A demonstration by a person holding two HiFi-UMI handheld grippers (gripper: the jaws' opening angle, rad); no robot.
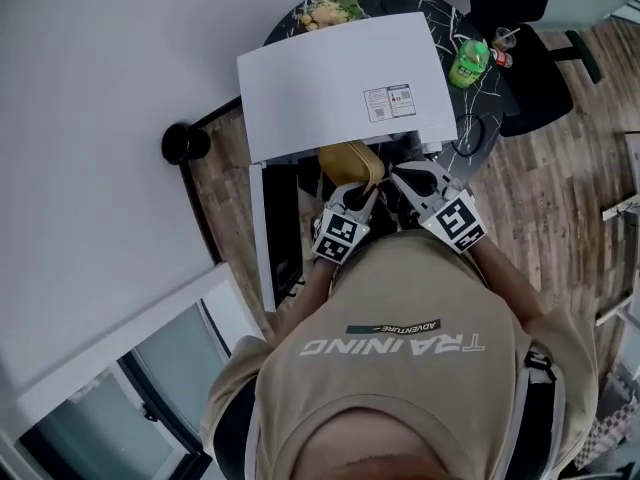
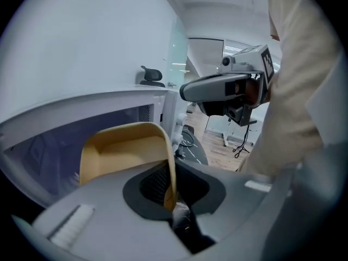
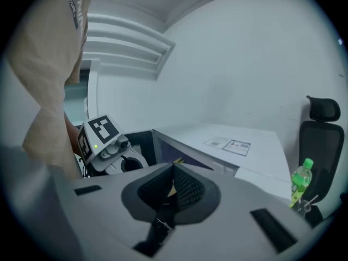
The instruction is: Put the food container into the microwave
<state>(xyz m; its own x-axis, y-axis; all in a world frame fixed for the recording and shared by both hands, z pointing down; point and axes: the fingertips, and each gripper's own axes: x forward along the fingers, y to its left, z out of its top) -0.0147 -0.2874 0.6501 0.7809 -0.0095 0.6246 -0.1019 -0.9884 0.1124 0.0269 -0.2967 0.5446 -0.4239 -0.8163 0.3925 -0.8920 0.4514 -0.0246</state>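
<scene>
The tan food container (image 1: 351, 158) hangs in front of the white microwave (image 1: 340, 80), whose door (image 1: 262, 230) is swung open to the left. My left gripper (image 1: 358, 184) is shut on the container's near wall (image 2: 122, 151), and the rim runs down between the jaws of the left gripper (image 2: 170, 193). My right gripper (image 1: 400, 176) comes in from the right, level with the container's right edge. The right gripper (image 3: 173, 185) has its jaws closed with a thin tan sliver pinched between the pads. The microwave's dark cavity (image 2: 43, 154) lies just beyond the container.
The microwave stands on a dark round table (image 1: 485, 108) with a green bottle (image 1: 468, 63), a plate of food (image 1: 325, 10) and a black cable (image 1: 468, 133). A black office chair (image 1: 545, 68) is at the right. A white wall runs along the left.
</scene>
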